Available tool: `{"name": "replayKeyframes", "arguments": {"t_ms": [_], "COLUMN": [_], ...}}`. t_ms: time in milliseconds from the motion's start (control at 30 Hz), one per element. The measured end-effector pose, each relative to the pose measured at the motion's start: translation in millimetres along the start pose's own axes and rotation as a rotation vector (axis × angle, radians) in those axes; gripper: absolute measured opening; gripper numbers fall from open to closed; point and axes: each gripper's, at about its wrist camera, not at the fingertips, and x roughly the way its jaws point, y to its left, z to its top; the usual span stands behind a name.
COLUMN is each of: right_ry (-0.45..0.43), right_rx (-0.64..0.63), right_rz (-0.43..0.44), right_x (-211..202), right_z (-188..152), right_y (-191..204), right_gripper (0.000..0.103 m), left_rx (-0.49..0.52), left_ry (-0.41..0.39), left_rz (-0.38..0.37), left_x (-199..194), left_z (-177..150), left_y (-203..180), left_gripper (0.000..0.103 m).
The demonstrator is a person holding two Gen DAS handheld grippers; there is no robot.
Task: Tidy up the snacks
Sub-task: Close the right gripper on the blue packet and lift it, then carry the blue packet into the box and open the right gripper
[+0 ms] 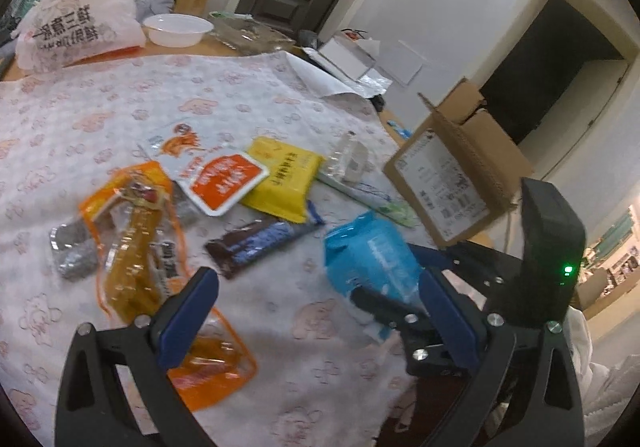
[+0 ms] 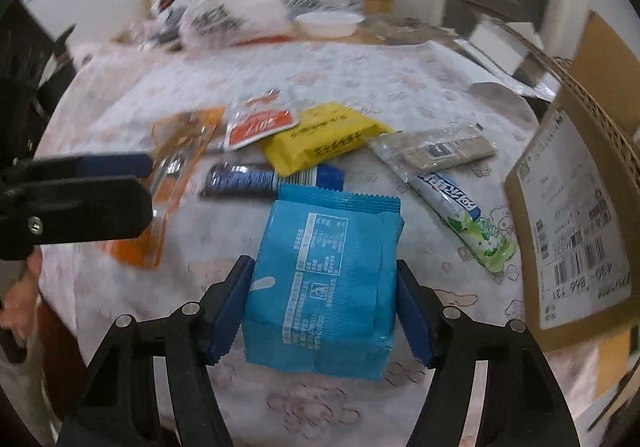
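Starting at your left, the left gripper [image 1: 316, 311] hangs wide apart and empty over the orange pouch [image 1: 136, 247]. Most snacks lie loose on the tablecloth [image 2: 360, 75]: yellow packet [image 2: 320, 135], dark bar [image 2: 256, 179]. Your right gripper [image 2: 324, 307] straddles the blue packet [image 2: 324, 287], pads apparently not yet pressing. Nothing visibly sits in the cardboard box [image 2: 576, 215].

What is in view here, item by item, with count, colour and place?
blue pack: 1, blue, between the right gripper's fingers
yellow pack: 1, yellow, mid-table
orange pouch: 1, orange and clear, left of the pile
white pouch: 1, white and red, behind the orange pouch
dark bar: 1, dark blue, behind the blue pack
green stick: 1, white and green, by the box
box: 1, brown, right edge
bowl: 1, white, far side
left gripper: 1, open, empty
right gripper: 1, astride the blue pack
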Motion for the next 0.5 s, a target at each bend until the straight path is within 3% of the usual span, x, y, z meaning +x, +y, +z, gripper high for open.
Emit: {"name": "replayKeyframes", "arguments": {"t_ms": [233,500], "right_ry": [-0.027,-0.259], "right_rx": [-0.059,-0.073], "right_rz": [0.015,0.171], "right_x": [-12.3,-86.1], "right_z": [-8.0,-3.3], "right_y": [0.6,4.8], "right_gripper": [0.062,0.062], "left_rx": [-0.017,-0.034], "left_ry": [0.034,-0.001], "left_rz": [-0.019,-0.101], "left_x": [6.9,-9.0], "left_z": [-4.8,8.6], "left_y": [-20.2,-51.0], "left_gripper": [0.098,0.079]}}
